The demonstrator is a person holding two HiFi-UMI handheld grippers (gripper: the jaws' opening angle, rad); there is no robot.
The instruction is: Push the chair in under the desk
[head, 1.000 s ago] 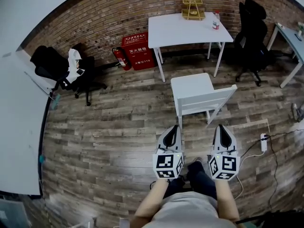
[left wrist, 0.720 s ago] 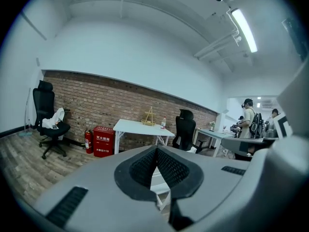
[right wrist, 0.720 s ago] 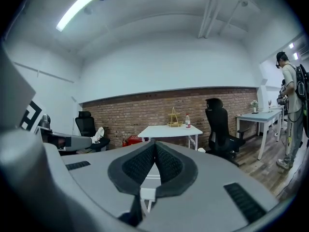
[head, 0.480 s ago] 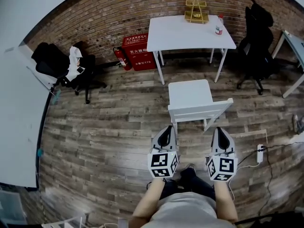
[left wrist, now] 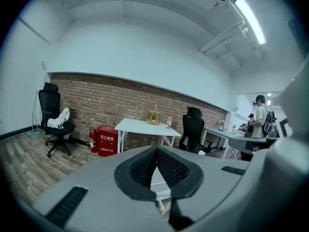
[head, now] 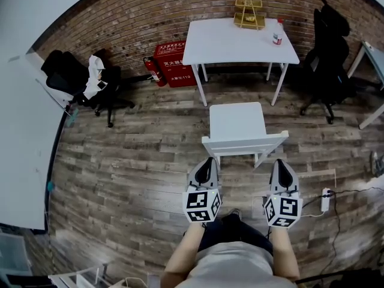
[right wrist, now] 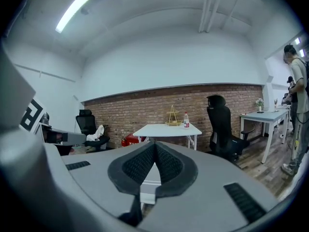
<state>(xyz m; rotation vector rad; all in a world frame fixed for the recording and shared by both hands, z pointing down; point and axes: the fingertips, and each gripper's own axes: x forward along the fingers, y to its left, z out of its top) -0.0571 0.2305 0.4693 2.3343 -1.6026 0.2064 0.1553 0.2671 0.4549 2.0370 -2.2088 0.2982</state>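
Change: both claws have drawn nearer to the chair's back rail than a second ago, and the chair looks squarer to the desk.
Chair [head: 238, 120]: white, upright on the wood floor [head: 132, 161], seat facing the desk, back rail [head: 243, 141] toward the person. It stands in front of the desk, not yet under it.
Left claw [head: 208, 161]: closed, nothing between the pads, just behind the rail's left end. I cannot tell whether it touches.
Right claw [head: 280, 162]: closed and empty, just behind the rail's right end. Contact is unclear here too.
Desk [head: 228, 44]: white, against the brick wall, carrying a yellow wire rack [head: 249, 11] and a bottle [head: 277, 33].
Around: a red box [head: 173, 71] and an extinguisher [head: 150, 69] stand left of the desk. One black office chair [head: 329, 53] is at the right and another [head: 84, 86] at the left.
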